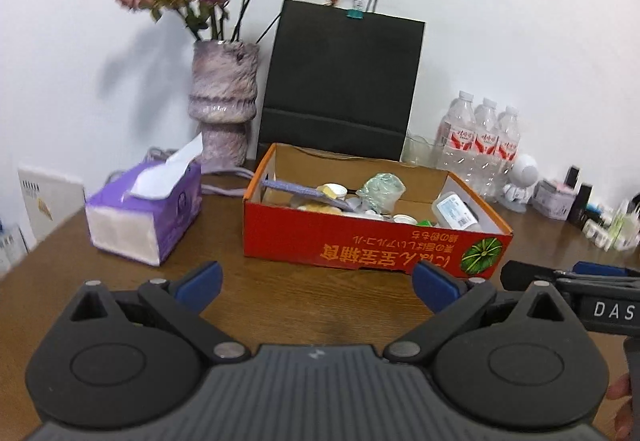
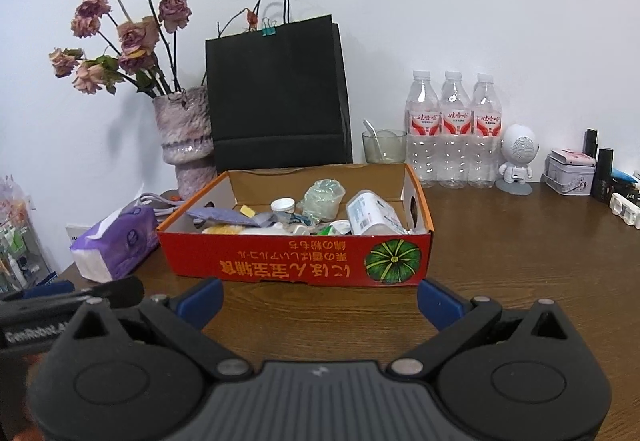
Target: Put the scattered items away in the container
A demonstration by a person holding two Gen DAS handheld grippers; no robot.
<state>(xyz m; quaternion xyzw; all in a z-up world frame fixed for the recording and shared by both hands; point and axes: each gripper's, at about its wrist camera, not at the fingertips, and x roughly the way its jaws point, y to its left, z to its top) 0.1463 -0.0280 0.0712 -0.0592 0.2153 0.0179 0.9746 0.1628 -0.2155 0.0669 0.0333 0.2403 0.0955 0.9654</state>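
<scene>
the left tool (image 1: 316, 287) hangs wide open over the bench (image 1: 280, 305) with nothing between its blue fingers (image 1: 200, 285), and the right tool (image 2: 320, 301) is just as wide and just as bare. both sit low and level on the near side of the red box (image 2: 296, 257), short of its front wall and not touching it. each one shows at the edge of the other's view, so they are side by side

the box is the container, and the small things are in it: a purple pouch (image 2: 224, 218), a white cap (image 2: 282, 206), a crumpled clear bag (image 2: 322, 197) and a white bottle lying on its side (image 2: 370, 215), heaped with other bits too jumbled to name. no loose small item shows on the bare wood in front of the box, so the tidying looks close to finished, though the bench under and behind the tools is hidden

to the left a purple tissue pack (image 1: 142, 209) stands near the box, apart from it. a vase of dried roses (image 2: 186, 137), a black paper bag (image 2: 276, 93) and three water bottles (image 2: 452, 129) line the wall; they look like furnishings, not clutter

the sensible step is to sweep both views along the bench edges for strays before going in, and to keep the fingers spread and above the rim if anything still needs dropping
</scene>
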